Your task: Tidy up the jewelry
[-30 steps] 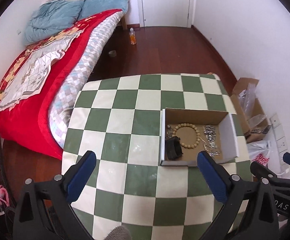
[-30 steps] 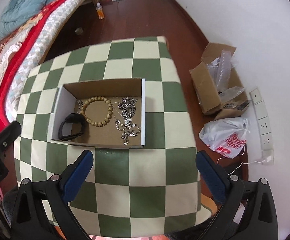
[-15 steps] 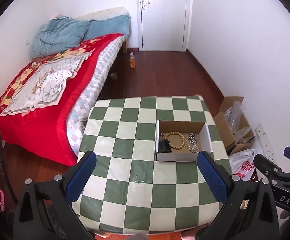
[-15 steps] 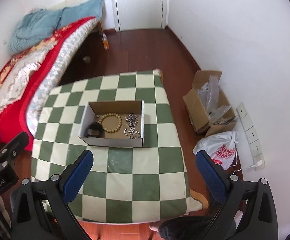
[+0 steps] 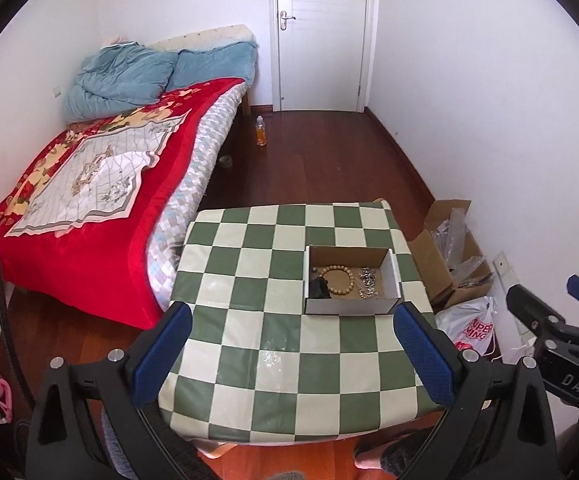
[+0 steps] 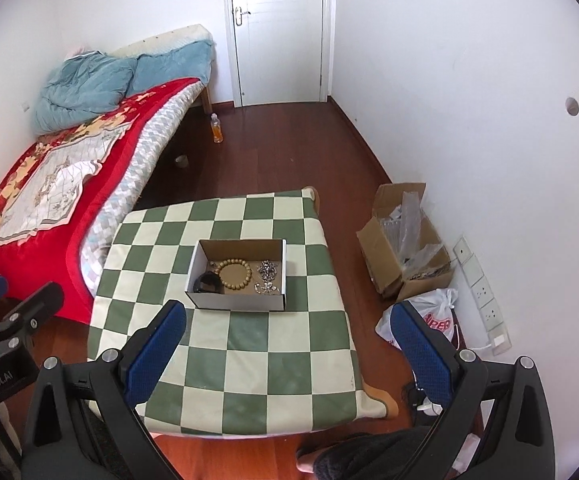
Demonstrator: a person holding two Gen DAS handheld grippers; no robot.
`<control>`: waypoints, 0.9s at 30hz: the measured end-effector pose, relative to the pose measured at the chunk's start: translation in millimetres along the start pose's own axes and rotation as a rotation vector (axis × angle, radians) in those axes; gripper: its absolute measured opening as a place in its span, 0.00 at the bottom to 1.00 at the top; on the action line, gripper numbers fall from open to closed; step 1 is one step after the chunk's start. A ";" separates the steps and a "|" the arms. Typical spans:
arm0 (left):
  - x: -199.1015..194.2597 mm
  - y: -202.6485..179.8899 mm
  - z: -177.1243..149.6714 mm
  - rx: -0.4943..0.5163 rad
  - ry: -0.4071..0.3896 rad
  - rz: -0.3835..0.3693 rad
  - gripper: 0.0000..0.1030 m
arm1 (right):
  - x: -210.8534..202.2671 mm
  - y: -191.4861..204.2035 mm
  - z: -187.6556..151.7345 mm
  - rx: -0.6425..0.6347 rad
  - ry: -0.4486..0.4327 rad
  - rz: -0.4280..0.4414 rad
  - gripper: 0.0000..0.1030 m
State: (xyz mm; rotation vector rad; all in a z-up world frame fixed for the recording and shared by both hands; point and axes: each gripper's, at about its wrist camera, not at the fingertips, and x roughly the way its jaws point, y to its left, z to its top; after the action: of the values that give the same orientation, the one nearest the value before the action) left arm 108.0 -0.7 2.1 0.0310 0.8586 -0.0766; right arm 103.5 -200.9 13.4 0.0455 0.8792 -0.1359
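A small open cardboard box stands on the green-and-cream checkered table. Inside lie a wooden bead bracelet, a black band and tangled silver chains. My left gripper is open and empty, high above and well back from the table. My right gripper is open and empty too, equally far back. The right gripper also shows at the left wrist view's right edge.
A bed with a red quilt stands left of the table. An open carton and a white plastic bag lie on the floor at the right wall. A bottle stands near the door.
Both grippers have pulled up and back from the table; the box now looks much smaller and the whole room shows. Both stay open and empty.
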 end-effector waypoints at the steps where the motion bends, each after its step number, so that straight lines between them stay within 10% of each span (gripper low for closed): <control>1: -0.9 0.0 0.9 -0.002 0.002 0.001 1.00 | -4.4 0.4 2.1 -0.005 -0.004 -0.001 1.00; 27: 1.9 -1.8 5.8 -0.032 0.024 0.031 1.00 | -5.4 2.7 21.2 -0.047 0.036 -0.025 1.00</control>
State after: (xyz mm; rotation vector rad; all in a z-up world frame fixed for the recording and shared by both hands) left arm 113.4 -3.0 4.5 0.0153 0.8834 -0.0331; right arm 116.7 -199.6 31.0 -0.0070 0.9184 -0.1379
